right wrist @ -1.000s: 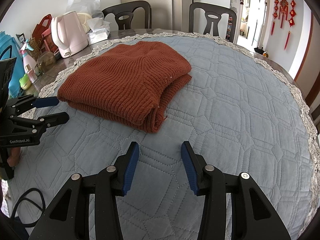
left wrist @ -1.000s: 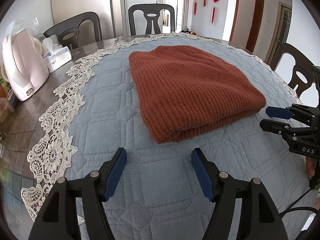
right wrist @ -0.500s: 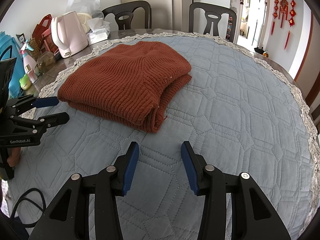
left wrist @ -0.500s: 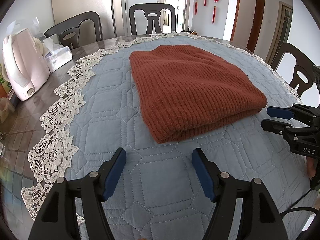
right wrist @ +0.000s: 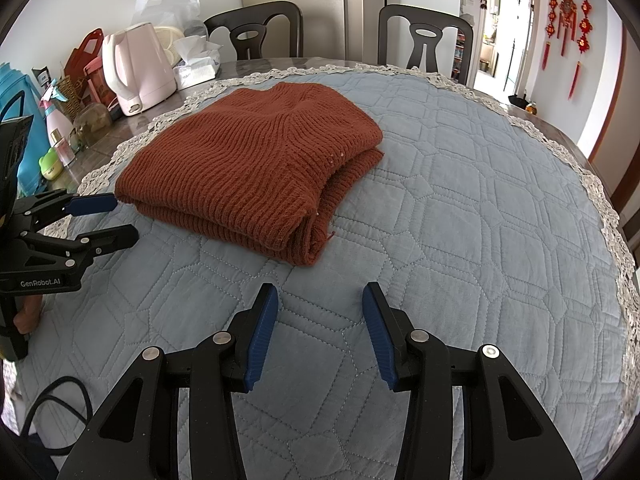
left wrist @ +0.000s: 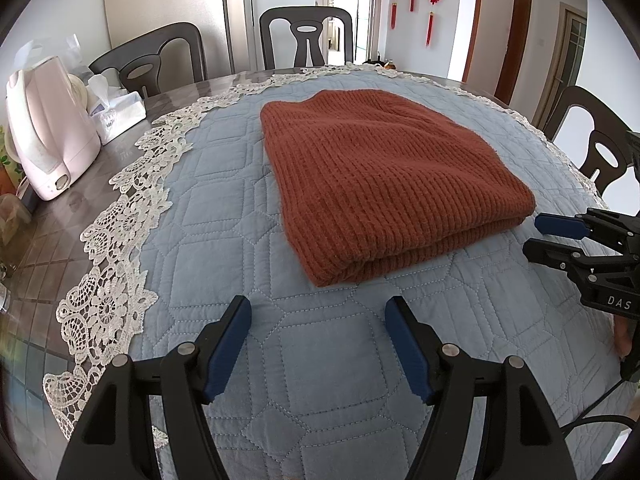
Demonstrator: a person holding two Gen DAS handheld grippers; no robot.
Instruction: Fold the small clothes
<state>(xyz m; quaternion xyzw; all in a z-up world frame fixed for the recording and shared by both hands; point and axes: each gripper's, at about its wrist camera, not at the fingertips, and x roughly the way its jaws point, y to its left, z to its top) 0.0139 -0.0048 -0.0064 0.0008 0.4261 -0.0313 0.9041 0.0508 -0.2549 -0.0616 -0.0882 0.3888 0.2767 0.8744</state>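
Note:
A rust-red knitted sweater (left wrist: 384,176) (right wrist: 256,164) lies folded into a thick rectangle on the blue quilted cloth (left wrist: 224,216) (right wrist: 472,216) that covers the table. My left gripper (left wrist: 318,310) (right wrist: 120,218) hovers open just short of the sweater's near folded edge, nothing between its blue pads. My right gripper (right wrist: 320,296) (left wrist: 530,232) also stands open and empty, a little short of the sweater's near corner. Neither gripper touches the sweater.
A pink kettle (left wrist: 48,136) (right wrist: 136,68), a tissue box (left wrist: 116,112) and several small bottles (right wrist: 56,136) crowd the table's left side beyond the lace border (left wrist: 116,276). Dark chairs (left wrist: 306,36) (right wrist: 424,36) ring the table. A black cable (right wrist: 60,396) trails near the front edge.

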